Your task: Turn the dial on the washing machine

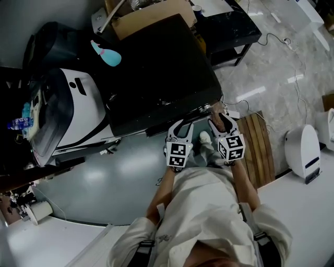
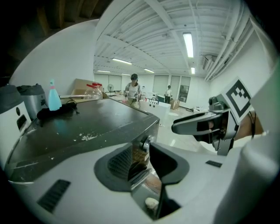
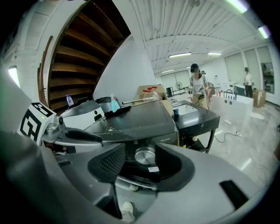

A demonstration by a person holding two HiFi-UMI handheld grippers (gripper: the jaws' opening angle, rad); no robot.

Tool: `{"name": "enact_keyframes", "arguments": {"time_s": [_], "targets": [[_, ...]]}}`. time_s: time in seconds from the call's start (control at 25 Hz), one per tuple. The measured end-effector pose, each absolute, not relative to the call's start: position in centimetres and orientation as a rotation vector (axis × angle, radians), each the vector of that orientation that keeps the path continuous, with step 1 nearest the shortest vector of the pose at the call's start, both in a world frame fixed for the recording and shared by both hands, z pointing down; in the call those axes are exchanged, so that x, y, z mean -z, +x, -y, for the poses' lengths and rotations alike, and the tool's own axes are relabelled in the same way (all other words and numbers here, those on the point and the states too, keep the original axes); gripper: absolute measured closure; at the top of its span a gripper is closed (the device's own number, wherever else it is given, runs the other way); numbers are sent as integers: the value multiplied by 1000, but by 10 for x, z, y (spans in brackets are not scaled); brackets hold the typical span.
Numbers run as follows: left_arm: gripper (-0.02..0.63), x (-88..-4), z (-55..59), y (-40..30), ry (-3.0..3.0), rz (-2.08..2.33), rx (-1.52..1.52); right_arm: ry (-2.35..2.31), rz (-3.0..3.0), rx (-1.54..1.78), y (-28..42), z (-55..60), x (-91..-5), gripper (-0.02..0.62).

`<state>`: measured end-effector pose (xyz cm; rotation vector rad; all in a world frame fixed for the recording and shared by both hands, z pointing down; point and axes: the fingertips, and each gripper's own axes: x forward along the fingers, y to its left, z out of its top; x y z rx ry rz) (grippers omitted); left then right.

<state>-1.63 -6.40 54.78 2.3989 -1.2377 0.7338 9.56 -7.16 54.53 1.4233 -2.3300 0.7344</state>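
The washing machine (image 1: 156, 68) is a dark box with a flat black top. Its round silver dial (image 3: 145, 155) sits on the front panel near the top edge, and the left gripper view catches it at the machine's near corner (image 2: 144, 142). My right gripper (image 1: 219, 117) points at the front panel. Its jaws frame the dial in the right gripper view, but in the left gripper view they (image 2: 175, 127) look shut with nothing in them, just short of the dial. My left gripper (image 1: 181, 124) hovers beside it, shut and empty.
A white appliance (image 1: 78, 104) stands left of the machine, and a teal spray bottle (image 1: 107, 53) rests on the machine's far corner. Behind are a cardboard box (image 1: 151, 15) and a black table (image 1: 229, 26). A wooden slatted board (image 1: 258, 146) and a white device (image 1: 302, 148) lie on the floor.
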Motion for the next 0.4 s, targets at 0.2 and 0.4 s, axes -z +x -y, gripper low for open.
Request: {"name": "enact_keyframes", "arguments": {"time_s": [0.2,0.4], "targets": [[480,-540,60,-18,2426,1223,-744,1431,2320,-719,92,65,-540,387],[479,-533,61,-25,2433,1239,-731,1424,2316,-701,86,63,-537,392]]}}
